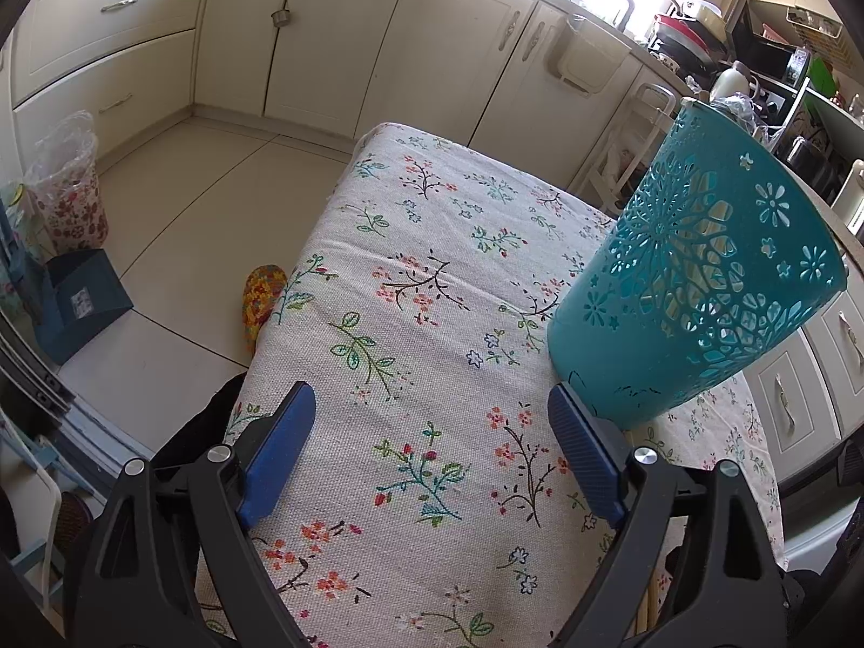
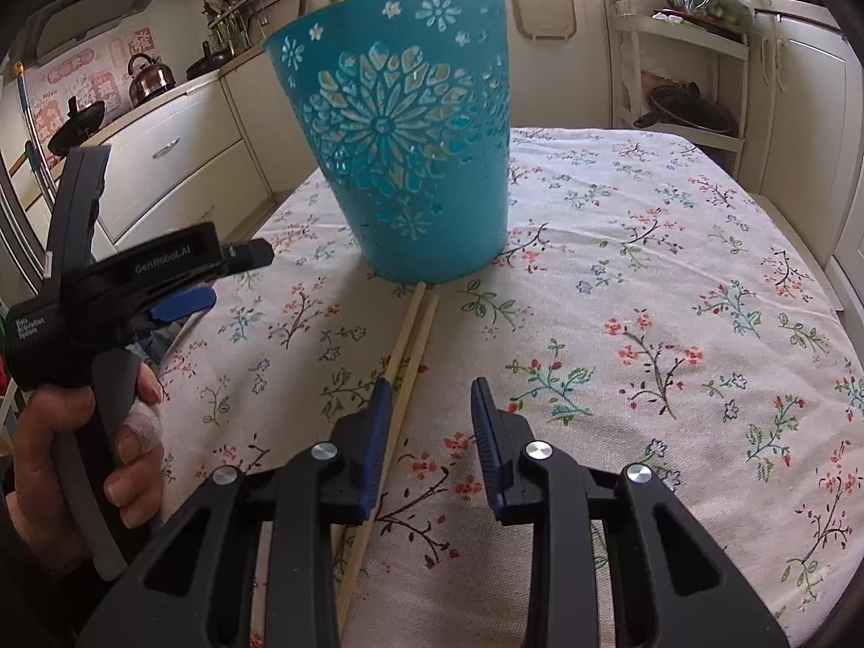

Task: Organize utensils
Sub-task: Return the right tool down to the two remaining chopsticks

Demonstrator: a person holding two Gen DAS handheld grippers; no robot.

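Meanwhile, the left gripper gapes wide and empty over the bench – the right gripper, half-closed, holds nothing beside two chopsticks touching the teal basket.

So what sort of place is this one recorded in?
A home kitchen, most likely. Cream cabinets run along the walls, a kettle stands on the counter by the stove, and the work surface is a table under a floral tablecloth holding a teal basket and chopsticks.
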